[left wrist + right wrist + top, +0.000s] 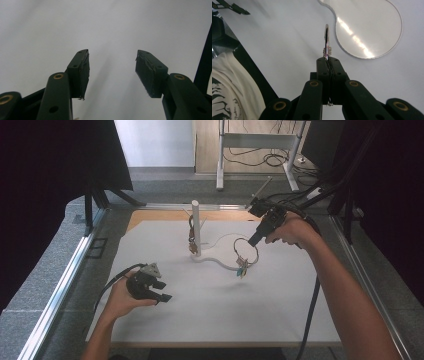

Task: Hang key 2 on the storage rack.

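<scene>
Jaws around thin silver ring (326, 40)

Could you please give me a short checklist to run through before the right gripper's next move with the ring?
1. Right gripper shut on the metal ring: ok.
2. Ring lifted off the white mat: ok, by the high view.
3. Charms hang free under the ring: ok.
4. White post upright on its clear base: ok.
5. Left gripper open and holding nothing: ok.
6. Ring's opening lined up with the post: cannot tell.
</scene>
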Motion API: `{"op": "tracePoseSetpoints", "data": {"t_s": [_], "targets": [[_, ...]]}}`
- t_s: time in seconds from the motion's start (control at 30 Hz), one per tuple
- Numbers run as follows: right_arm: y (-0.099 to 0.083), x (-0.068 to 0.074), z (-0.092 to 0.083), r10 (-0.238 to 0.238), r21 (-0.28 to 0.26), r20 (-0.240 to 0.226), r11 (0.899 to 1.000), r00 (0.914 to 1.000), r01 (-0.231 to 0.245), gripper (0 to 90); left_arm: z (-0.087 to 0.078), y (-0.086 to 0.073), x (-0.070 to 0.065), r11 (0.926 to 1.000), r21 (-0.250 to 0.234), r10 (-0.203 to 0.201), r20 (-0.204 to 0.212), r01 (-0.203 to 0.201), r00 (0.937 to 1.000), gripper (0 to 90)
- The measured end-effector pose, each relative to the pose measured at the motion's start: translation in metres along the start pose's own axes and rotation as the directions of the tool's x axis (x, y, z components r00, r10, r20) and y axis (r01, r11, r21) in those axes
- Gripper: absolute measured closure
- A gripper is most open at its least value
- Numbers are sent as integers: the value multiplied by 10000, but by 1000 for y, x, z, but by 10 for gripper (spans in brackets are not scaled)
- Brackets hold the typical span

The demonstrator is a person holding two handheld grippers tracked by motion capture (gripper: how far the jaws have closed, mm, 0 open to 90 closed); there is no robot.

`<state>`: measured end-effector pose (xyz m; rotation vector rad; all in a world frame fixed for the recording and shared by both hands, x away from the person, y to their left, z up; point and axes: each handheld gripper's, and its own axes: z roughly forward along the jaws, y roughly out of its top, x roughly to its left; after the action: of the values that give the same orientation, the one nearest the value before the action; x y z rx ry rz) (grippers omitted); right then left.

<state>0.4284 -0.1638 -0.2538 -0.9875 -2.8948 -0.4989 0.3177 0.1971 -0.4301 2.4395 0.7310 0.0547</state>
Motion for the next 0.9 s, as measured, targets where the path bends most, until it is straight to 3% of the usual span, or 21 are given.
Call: {"op": "tracePoseSetpoints", "data": {"t_s": [0.23,0.9], "targets": [[8,-3,-1,55,-3,-33,10000,10000,-55,886,-2,-4,5,9997,-45,-239,50,239,9997,454],[25,-12,5,83,51,-80,10000,9999,-83,886,-4,-6,6,9996,-125,-258,110,260,9996,454]]}}
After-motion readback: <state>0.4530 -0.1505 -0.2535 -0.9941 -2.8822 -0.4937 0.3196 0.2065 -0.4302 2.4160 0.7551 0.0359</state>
